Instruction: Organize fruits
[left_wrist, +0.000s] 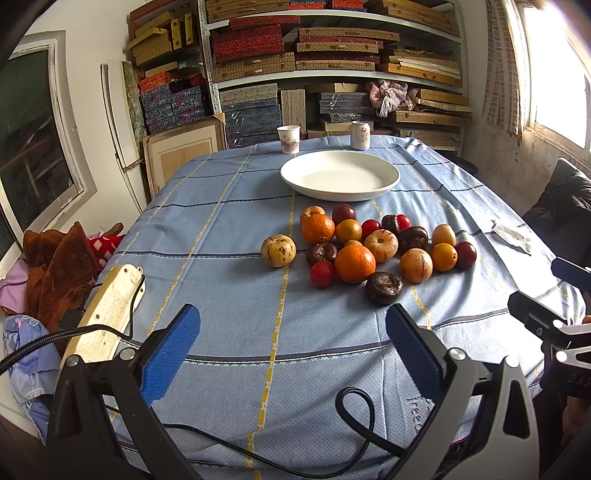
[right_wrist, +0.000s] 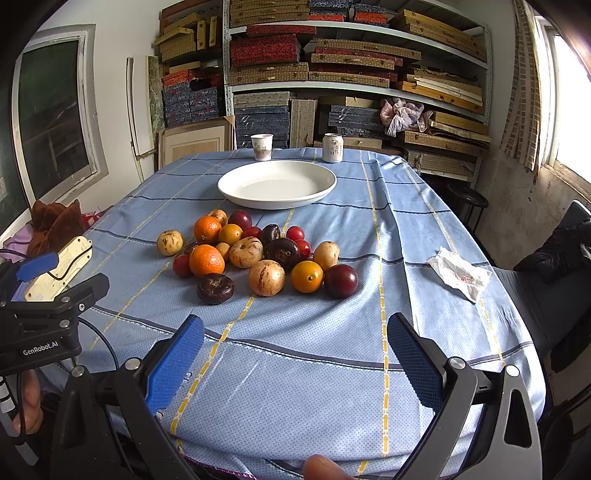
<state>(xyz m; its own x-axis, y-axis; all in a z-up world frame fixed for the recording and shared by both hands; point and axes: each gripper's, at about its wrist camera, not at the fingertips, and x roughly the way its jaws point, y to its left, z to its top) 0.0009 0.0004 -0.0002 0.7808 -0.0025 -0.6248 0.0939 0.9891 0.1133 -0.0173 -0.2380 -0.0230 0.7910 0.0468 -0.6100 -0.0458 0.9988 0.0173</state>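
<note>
A pile of fruit lies mid-table: two oranges (left_wrist: 355, 263) (right_wrist: 206, 260), pale speckled fruits (left_wrist: 278, 250) (right_wrist: 266, 277), dark brown fruits (left_wrist: 384, 287) (right_wrist: 215, 288), small yellow-orange ones (right_wrist: 307, 276) and red ones (left_wrist: 322, 273) (right_wrist: 341, 280). An empty white plate (left_wrist: 340, 180) (right_wrist: 277, 184) sits behind the pile. My left gripper (left_wrist: 291, 347) is open and empty, above the near table edge in front of the pile. My right gripper (right_wrist: 295, 354) is open and empty, also short of the pile.
A paper cup (left_wrist: 288, 139) and a can (left_wrist: 360, 135) stand behind the plate. A crumpled tissue (right_wrist: 461, 275) lies at the right. A power strip (left_wrist: 105, 317) lies at the left table edge. Shelves of boxes fill the back wall.
</note>
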